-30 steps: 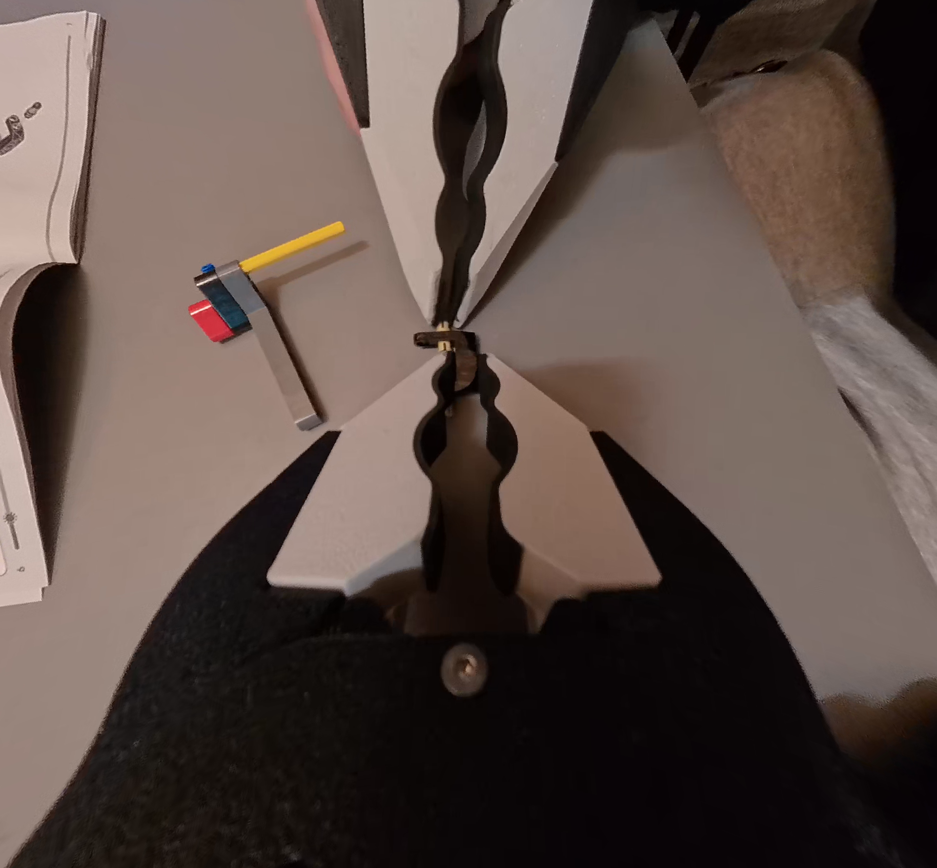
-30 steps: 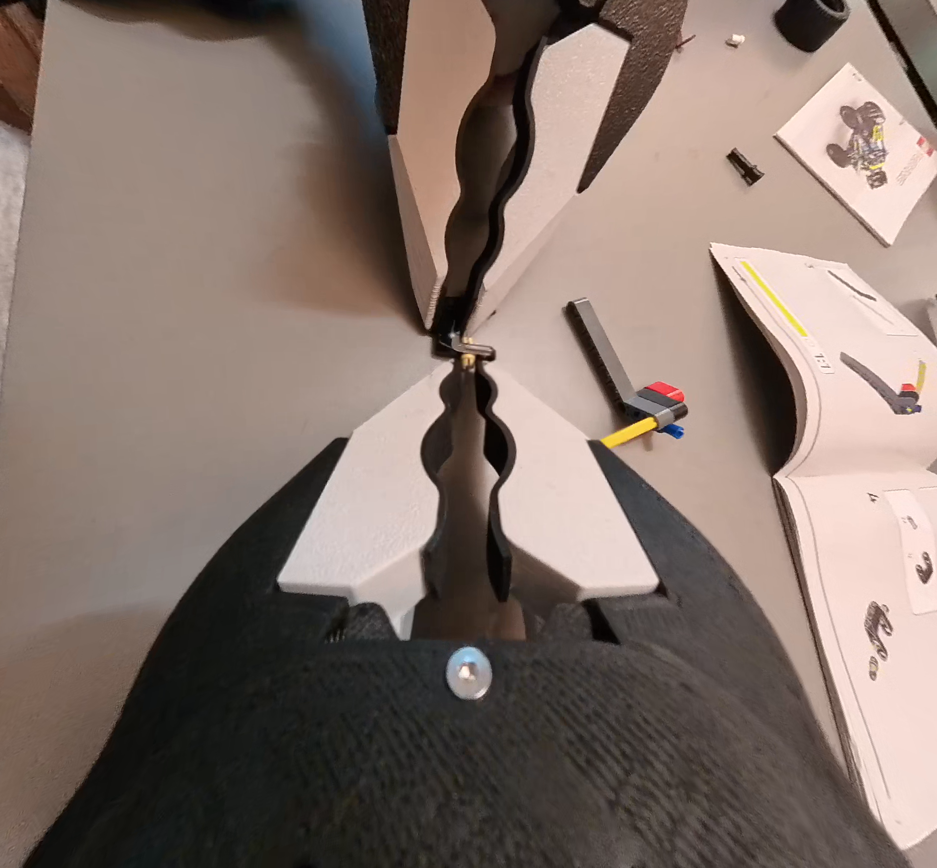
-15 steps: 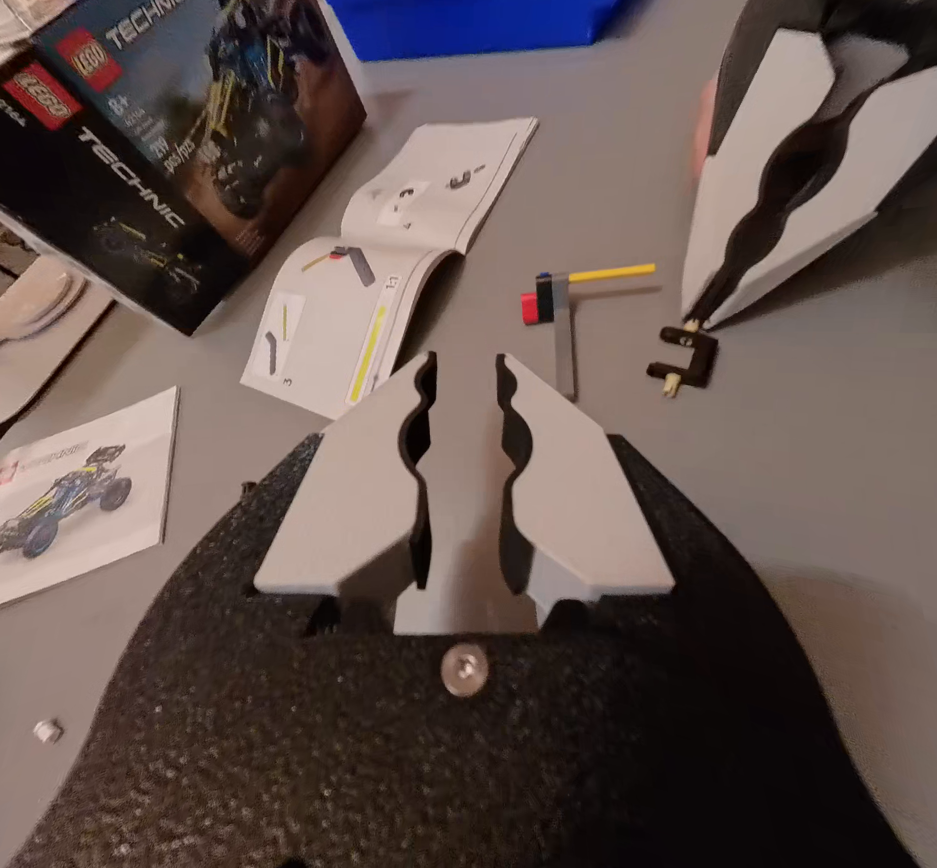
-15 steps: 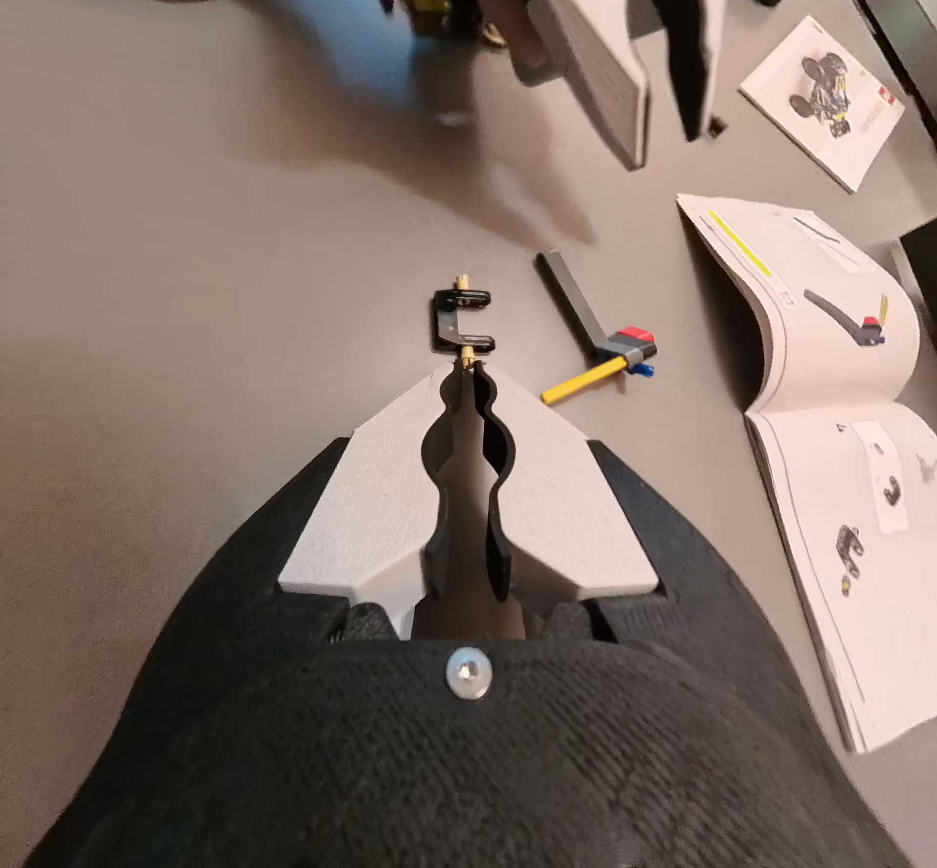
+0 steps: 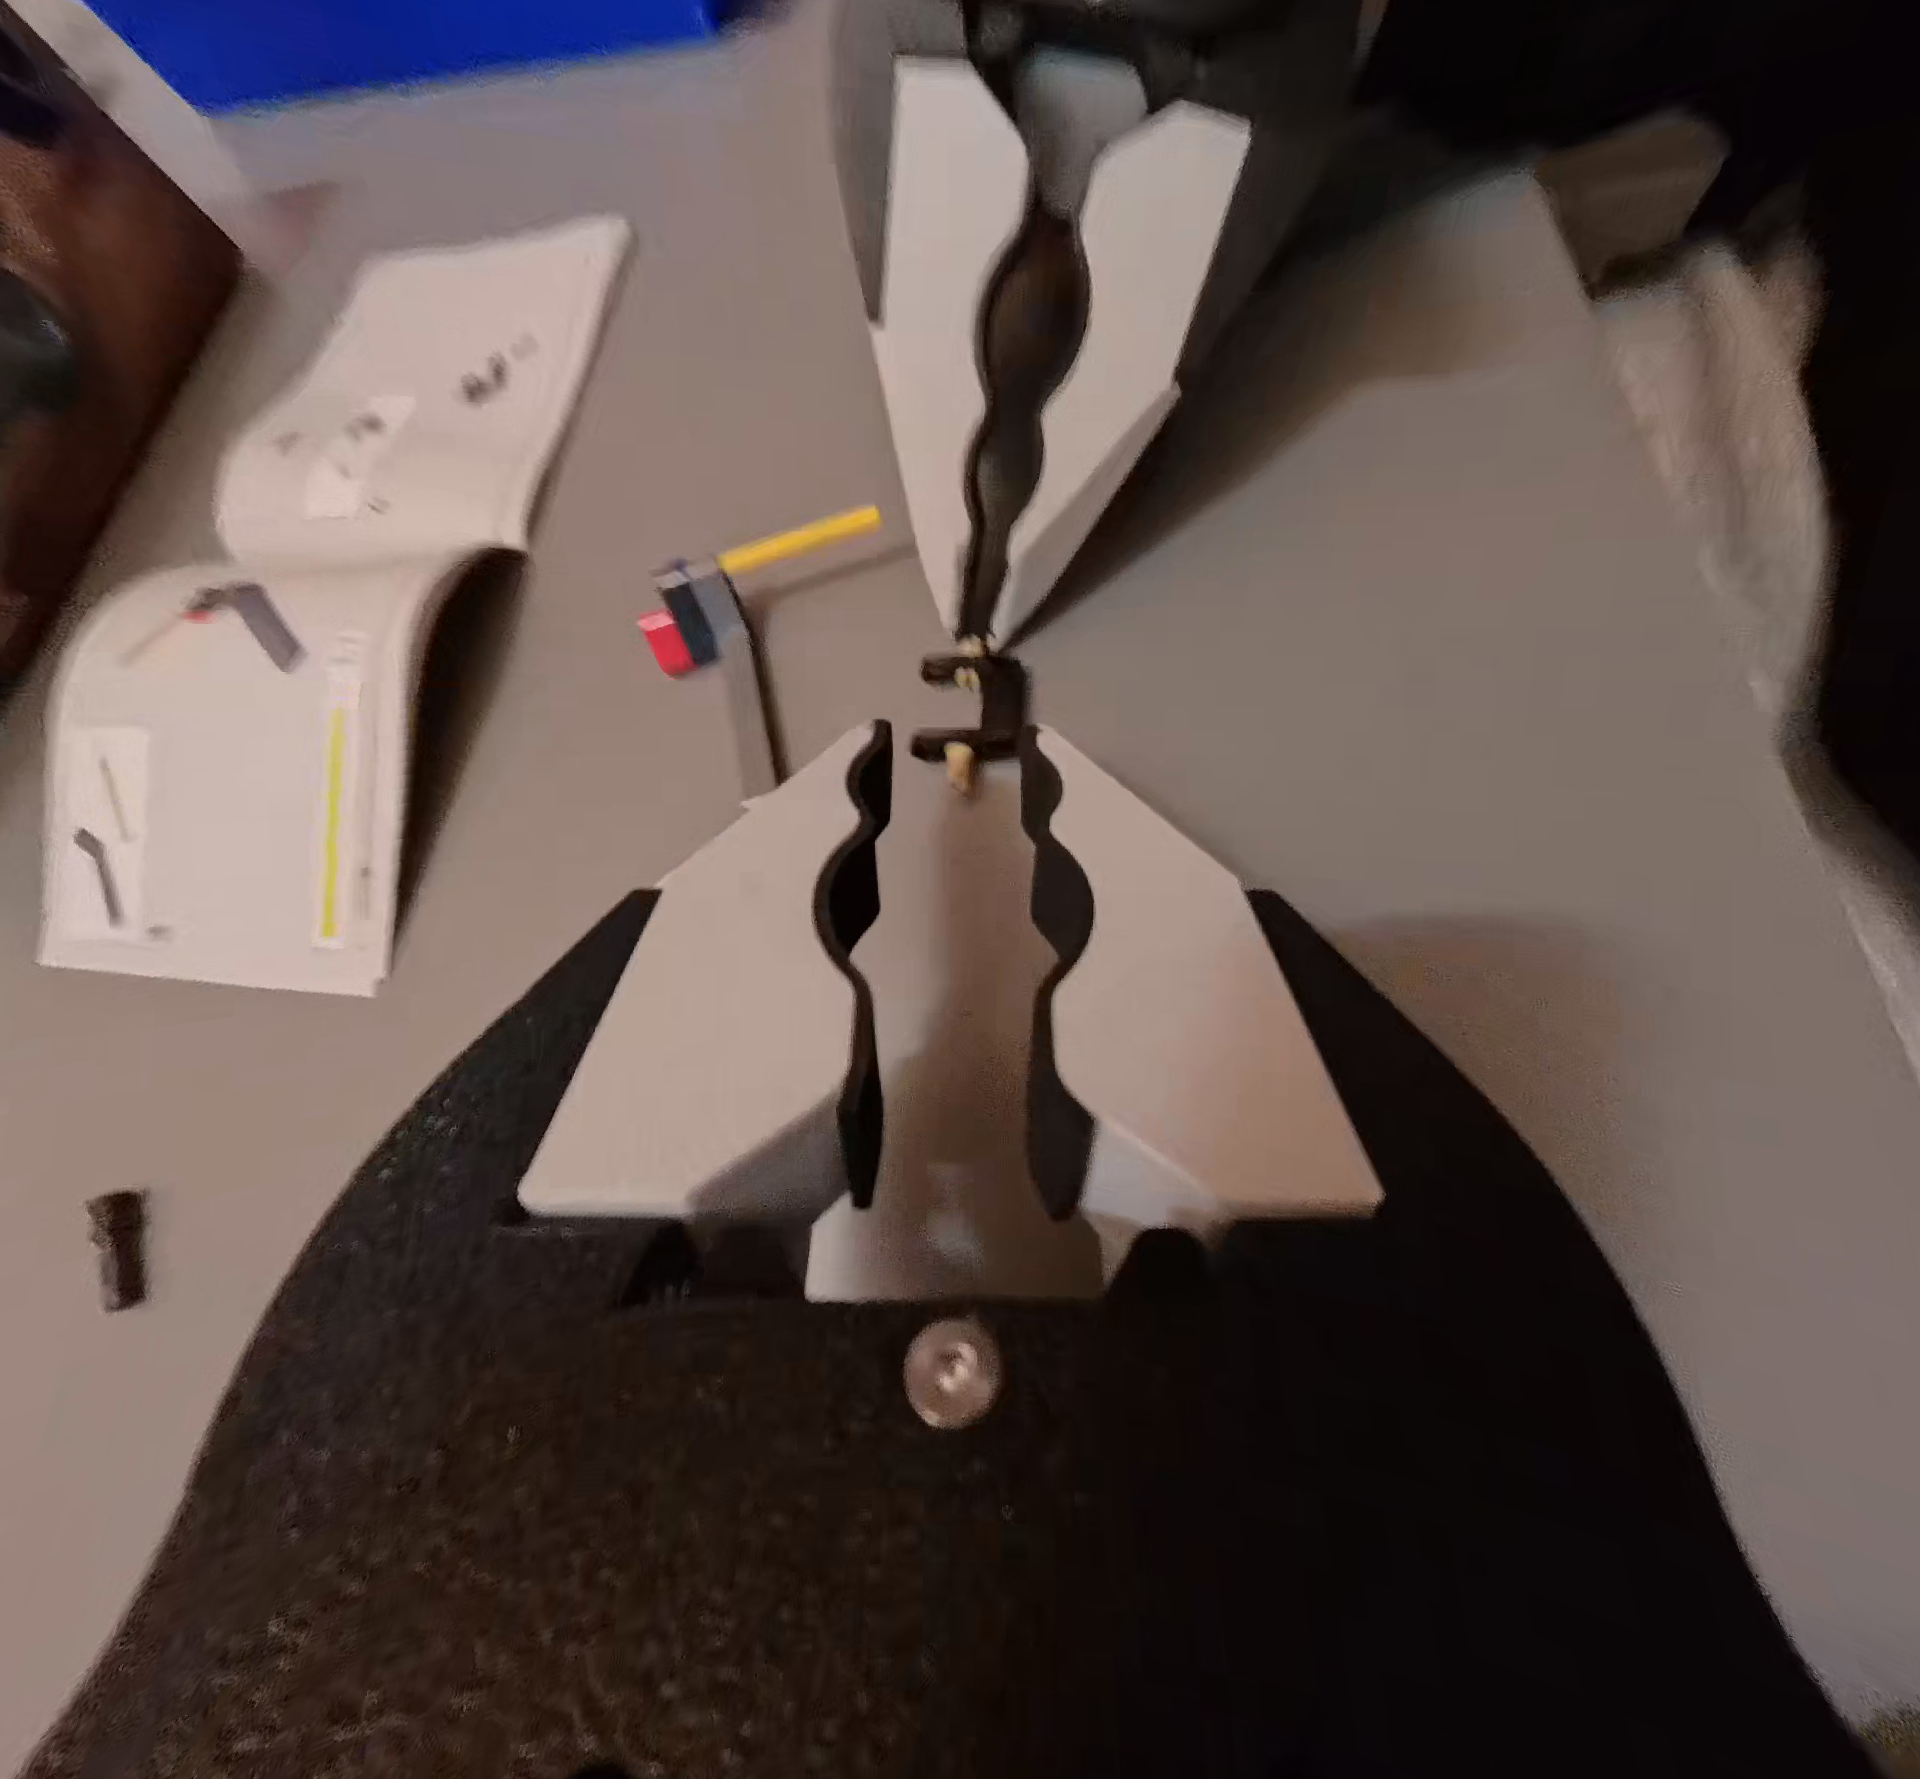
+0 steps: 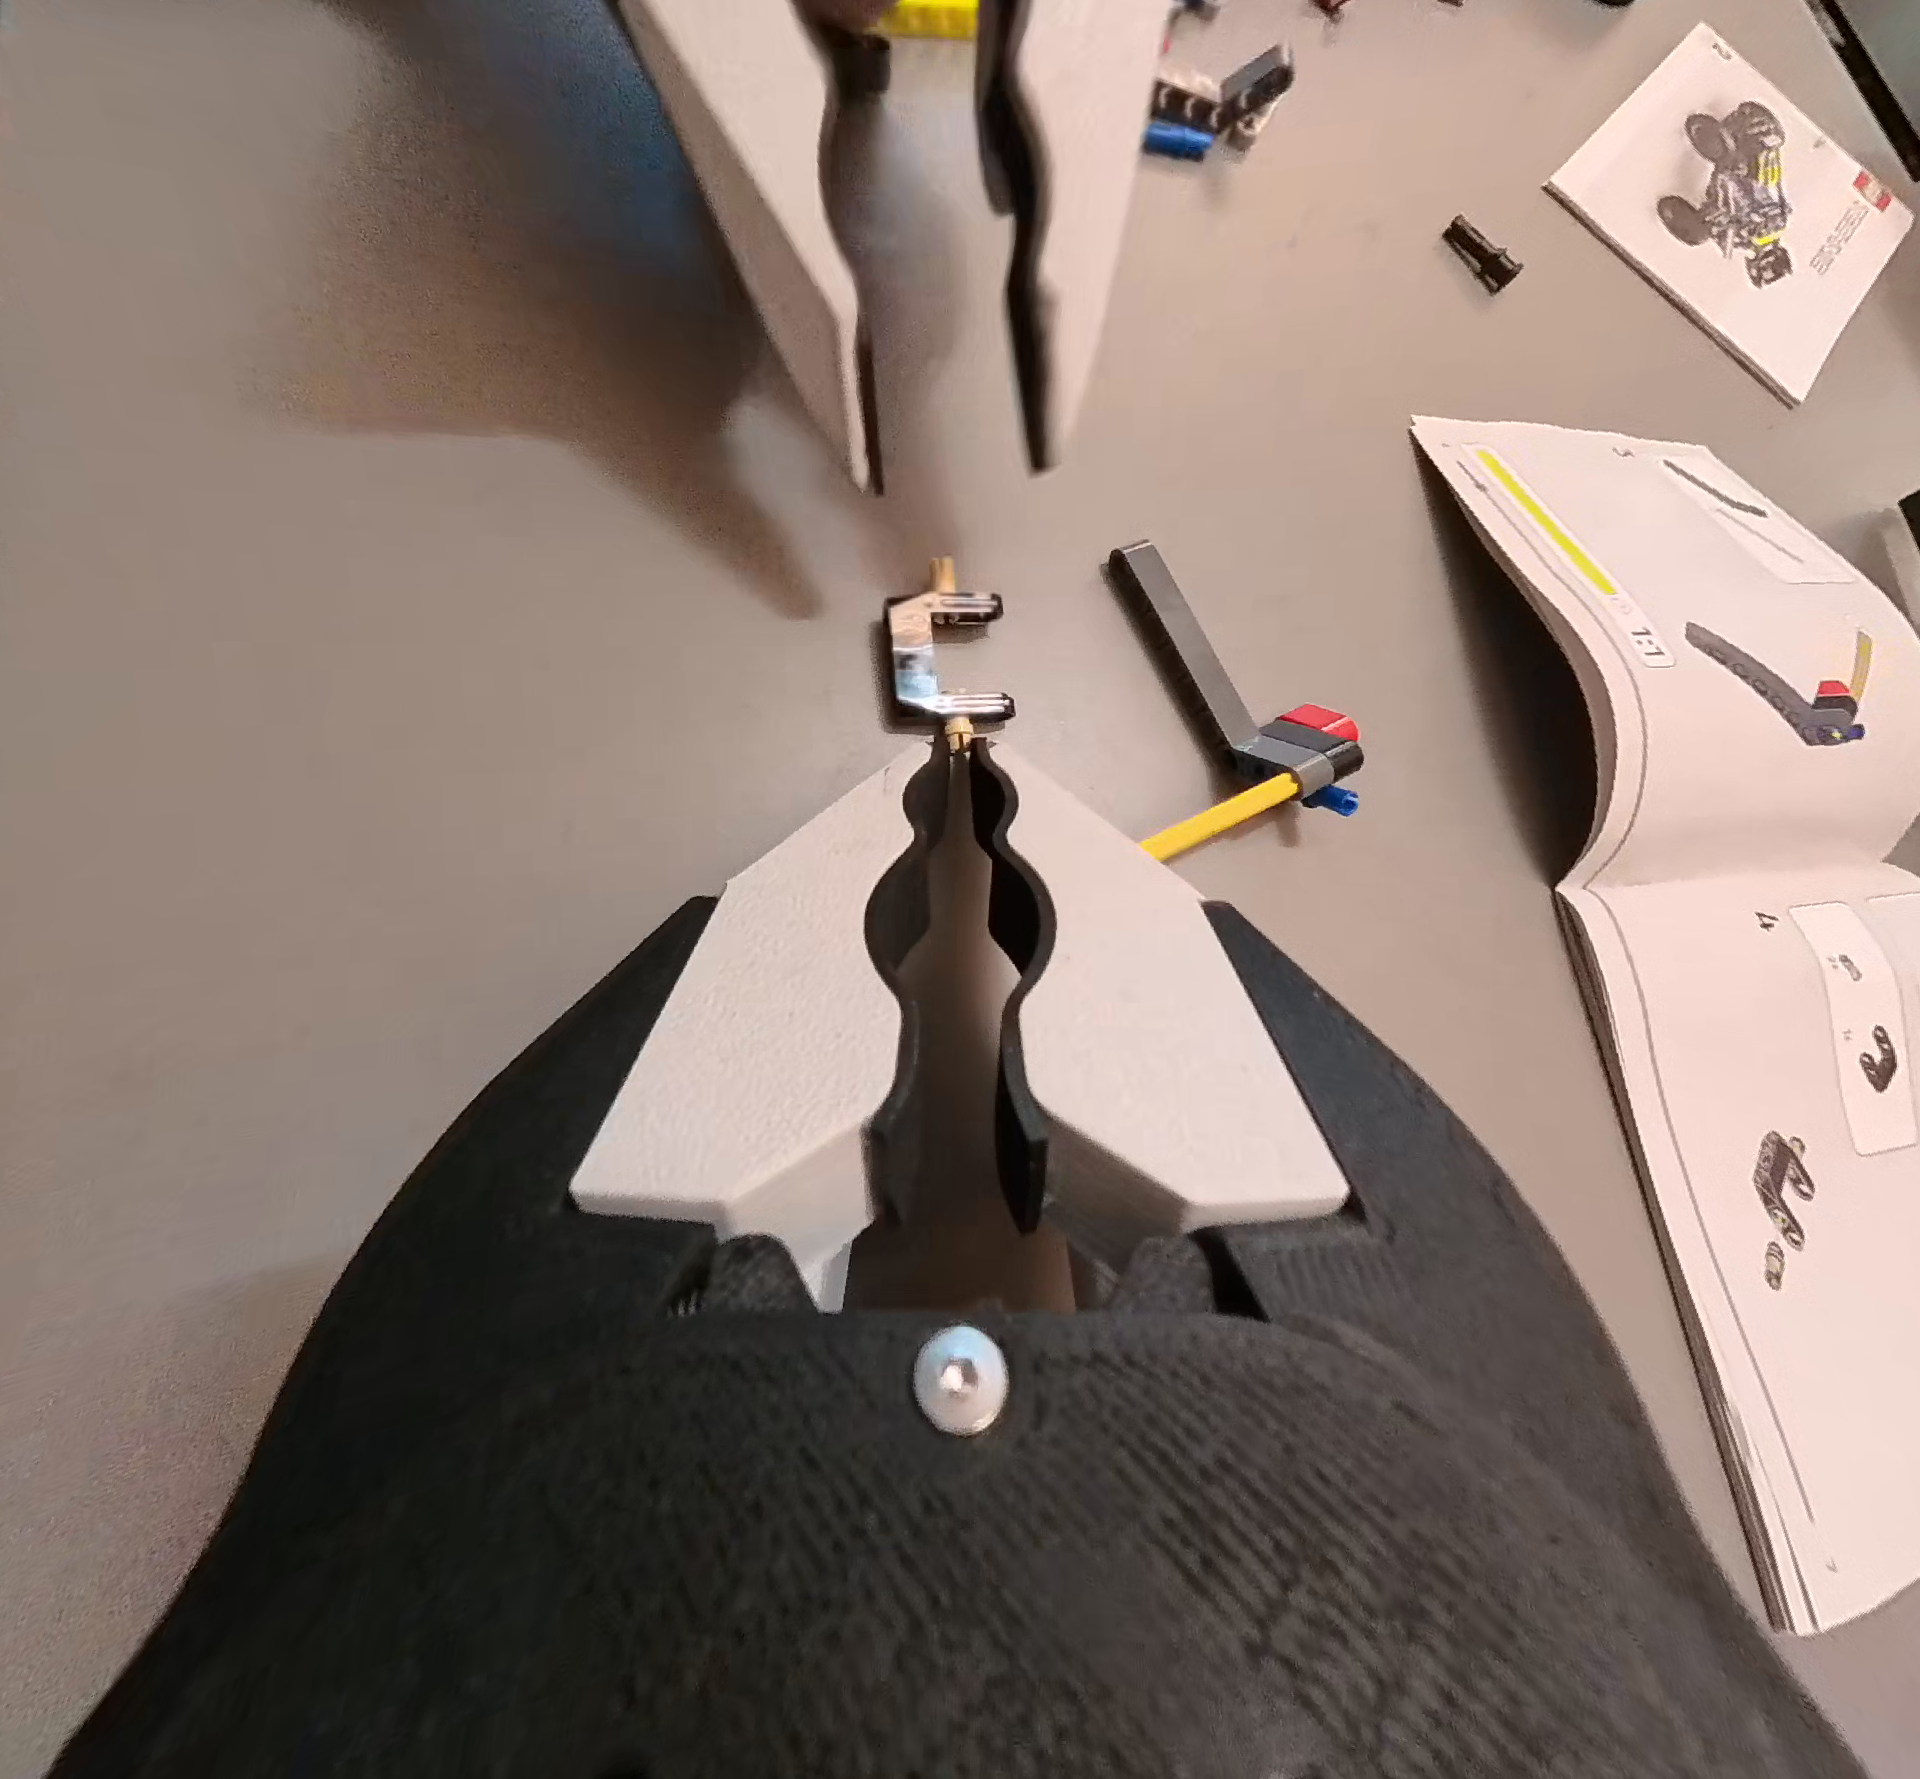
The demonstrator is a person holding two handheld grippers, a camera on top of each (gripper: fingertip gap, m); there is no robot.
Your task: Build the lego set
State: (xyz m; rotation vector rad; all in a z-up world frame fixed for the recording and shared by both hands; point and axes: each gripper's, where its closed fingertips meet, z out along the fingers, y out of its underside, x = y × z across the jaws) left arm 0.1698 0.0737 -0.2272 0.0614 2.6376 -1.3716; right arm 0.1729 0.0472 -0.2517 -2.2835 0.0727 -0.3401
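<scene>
Fingers [image 5: 862, 898] of left gripper [image 5: 956, 763] spread apart, flanking near tan pin of black C-shaped bracket [image 5: 987, 706]; right gripper [image 5: 982, 623] opposite. Right wrist view: right gripper [image 6: 961, 753] pinched onto tan pin [image 6: 956, 732] of bracket above grey table [image 6: 364, 690]; grey beam assembly [image 6: 1247, 721] nearby.

Dim, warm light; soft shadows fall on the counter [image 6: 312, 794]. The left wrist view is motion-blurred, the right sharper; both bow at the edges.

Hobby table [image 6: 416, 690], manual [image 6: 1714, 898], loose pieces [image 6: 1226, 98]
</scene>
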